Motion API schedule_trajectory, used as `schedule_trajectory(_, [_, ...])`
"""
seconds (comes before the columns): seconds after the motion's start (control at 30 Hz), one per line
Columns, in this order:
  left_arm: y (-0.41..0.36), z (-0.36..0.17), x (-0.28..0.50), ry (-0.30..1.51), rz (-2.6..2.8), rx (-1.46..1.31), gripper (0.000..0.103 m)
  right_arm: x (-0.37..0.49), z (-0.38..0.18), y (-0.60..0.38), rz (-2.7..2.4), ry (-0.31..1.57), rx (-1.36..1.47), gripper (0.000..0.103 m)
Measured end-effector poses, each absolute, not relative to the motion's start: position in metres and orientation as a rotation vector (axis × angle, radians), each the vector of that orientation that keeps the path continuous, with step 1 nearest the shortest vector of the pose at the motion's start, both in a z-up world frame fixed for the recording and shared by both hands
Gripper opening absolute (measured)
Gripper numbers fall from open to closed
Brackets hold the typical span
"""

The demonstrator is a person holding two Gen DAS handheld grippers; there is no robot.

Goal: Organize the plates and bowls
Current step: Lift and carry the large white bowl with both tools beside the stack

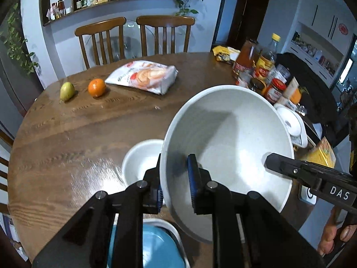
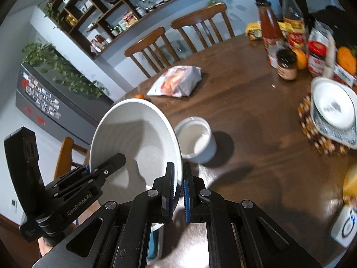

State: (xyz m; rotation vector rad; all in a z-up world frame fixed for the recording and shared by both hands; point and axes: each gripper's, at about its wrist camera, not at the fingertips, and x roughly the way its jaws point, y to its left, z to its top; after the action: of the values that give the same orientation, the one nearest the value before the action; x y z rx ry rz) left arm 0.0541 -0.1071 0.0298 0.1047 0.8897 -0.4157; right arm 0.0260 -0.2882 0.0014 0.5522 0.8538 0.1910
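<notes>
A large white bowl (image 1: 232, 143) is held tilted above the wooden table (image 1: 67, 138). My left gripper (image 1: 176, 183) is shut on its left rim. My right gripper (image 2: 178, 189) is shut on its right rim and shows in the left wrist view (image 1: 281, 163). The bowl also shows in the right wrist view (image 2: 133, 134), with the left gripper (image 2: 107, 167) on its far rim. A small white bowl (image 1: 142, 158) stands on the table just behind the big one (image 2: 196, 138). A white plate on a patterned dish (image 2: 334, 109) sits at the right.
A light blue dish (image 1: 156, 245) lies below the left gripper. A snack bag (image 1: 145, 76), an orange (image 1: 96, 87) and a pear (image 1: 67, 91) lie at the far side. Bottles and jars (image 1: 263, 71) crowd the right. Two chairs (image 1: 165, 33) stand behind the table.
</notes>
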Motion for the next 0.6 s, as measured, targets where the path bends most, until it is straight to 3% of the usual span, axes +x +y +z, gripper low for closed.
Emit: schedule_trajectory(0.6, [-0.136,-0.034,0.010,1.035,-0.401,0.117,0.019,-0.027,-0.060,-0.304,0.138,0.988,0.535,0.009])
